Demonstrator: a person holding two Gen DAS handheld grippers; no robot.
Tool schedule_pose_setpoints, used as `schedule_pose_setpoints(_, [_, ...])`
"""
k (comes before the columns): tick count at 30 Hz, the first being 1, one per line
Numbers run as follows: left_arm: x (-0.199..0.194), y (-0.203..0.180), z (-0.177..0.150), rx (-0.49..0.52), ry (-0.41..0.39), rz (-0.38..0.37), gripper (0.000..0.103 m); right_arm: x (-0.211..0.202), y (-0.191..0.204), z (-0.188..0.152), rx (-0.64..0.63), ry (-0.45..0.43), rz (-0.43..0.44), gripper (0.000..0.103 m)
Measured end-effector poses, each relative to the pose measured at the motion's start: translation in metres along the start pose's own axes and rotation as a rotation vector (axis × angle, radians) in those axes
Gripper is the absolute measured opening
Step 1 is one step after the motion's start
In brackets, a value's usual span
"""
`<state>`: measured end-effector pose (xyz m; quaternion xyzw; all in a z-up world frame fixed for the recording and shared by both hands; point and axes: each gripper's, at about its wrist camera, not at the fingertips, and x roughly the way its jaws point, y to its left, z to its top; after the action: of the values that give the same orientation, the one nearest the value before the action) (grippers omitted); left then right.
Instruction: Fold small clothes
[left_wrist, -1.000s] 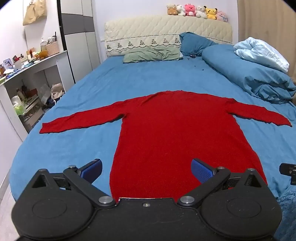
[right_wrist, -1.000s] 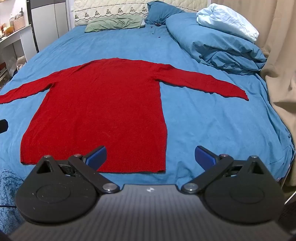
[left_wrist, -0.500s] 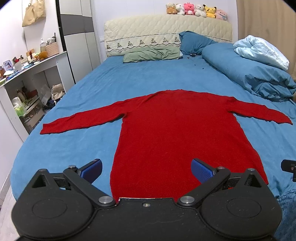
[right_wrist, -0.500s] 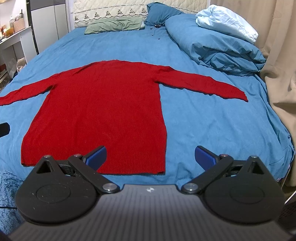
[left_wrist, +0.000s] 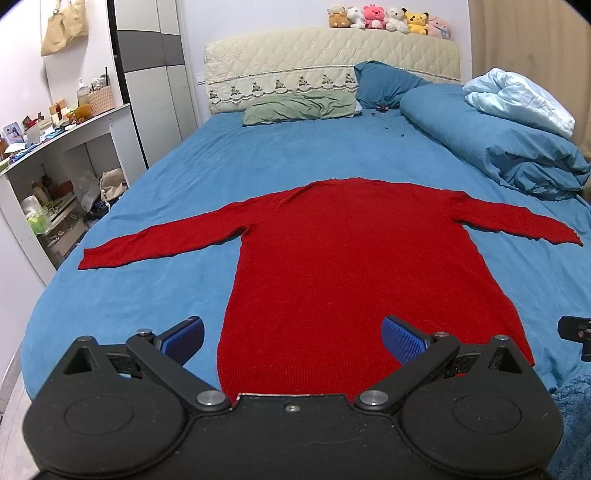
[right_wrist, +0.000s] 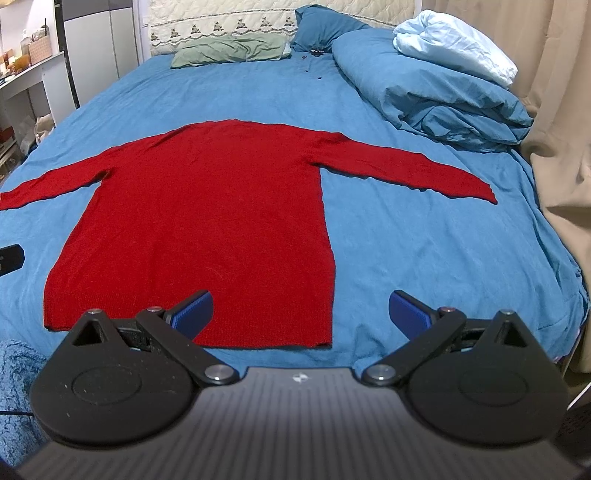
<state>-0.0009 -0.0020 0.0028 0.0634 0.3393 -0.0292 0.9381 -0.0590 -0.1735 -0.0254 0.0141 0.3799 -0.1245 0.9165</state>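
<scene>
On the bed (left_wrist: 155, 192) the sweater (left_wrist: 351, 266) is lying flat, sleeves spread, no fold started, while the left tool (left_wrist: 291, 338) and right tool (right_wrist: 300, 309) are hovering wide and empty at its hem, so all folding is pending.
</scene>
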Motion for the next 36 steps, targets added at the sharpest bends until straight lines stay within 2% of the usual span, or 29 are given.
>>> schedule_pose_setpoints(36, [-0.0005,-0.0002,0.0012,-0.014,0.004,0.01,0.103,0.0029,0.0041,0.0006,-0.007,0.001,0.006,0.103])
